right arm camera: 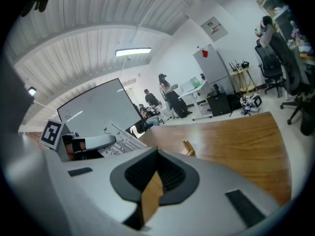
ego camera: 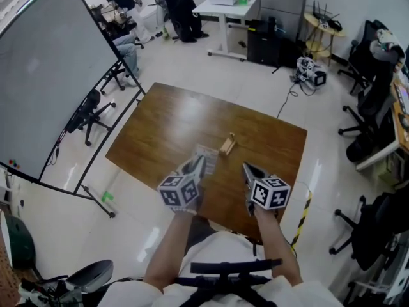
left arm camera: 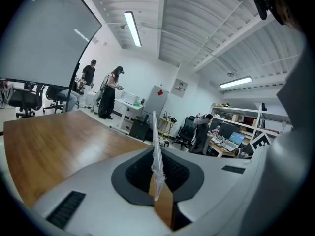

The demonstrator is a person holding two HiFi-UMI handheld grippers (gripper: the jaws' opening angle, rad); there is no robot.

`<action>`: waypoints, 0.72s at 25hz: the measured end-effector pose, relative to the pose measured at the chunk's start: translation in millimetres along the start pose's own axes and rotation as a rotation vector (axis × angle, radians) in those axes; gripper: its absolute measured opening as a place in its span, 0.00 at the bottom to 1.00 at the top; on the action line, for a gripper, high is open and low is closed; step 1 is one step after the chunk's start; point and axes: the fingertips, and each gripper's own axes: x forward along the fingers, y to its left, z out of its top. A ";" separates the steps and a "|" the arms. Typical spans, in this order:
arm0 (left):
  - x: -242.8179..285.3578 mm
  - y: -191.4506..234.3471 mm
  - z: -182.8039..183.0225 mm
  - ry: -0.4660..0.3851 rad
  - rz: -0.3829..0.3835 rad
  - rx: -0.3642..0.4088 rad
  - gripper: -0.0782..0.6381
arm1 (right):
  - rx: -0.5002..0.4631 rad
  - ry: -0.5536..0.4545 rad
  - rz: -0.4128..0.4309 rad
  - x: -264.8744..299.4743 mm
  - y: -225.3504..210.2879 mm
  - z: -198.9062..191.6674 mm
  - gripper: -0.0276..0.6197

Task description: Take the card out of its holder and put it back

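Head view: wooden holder point(ego camera: 227, 144) on brown desk point(ego camera: 160, 126), left gripper point(ego camera: 198, 165) just short of it, card point(ego camera: 205, 155) out of holder, right gripper point(ego camera: 249, 170) alongside, left gripper view: jaws clamped on upright card's lower edge, right gripper view: jaws together, nothing between.

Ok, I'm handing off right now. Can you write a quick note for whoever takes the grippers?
Left gripper: jaws shut on the card, which is held up off the table and clear of the holder.
Right gripper: jaws together, nothing between them, beside the left one above the table's near edge.
Holder: small wooden piece on the table just beyond both grippers, no card in it.
Done: card is out.
Left: bring the card back into the holder's slot, then release.
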 end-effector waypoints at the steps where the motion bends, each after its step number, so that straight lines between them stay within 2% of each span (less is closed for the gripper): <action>1: -3.0 -0.2 -1.4 -0.002 0.002 -0.001 0.13 | -0.003 0.002 0.002 -0.2 1.3 -1.7 0.05; 13: 0.1 6.3 -4.9 0.032 -0.030 0.006 0.13 | 0.019 -0.006 0.016 11.6 8.4 -6.0 0.05; 18: 18.0 12.0 -5.2 0.089 -0.033 0.021 0.13 | 0.087 -0.048 0.046 15.3 7.2 0.6 0.05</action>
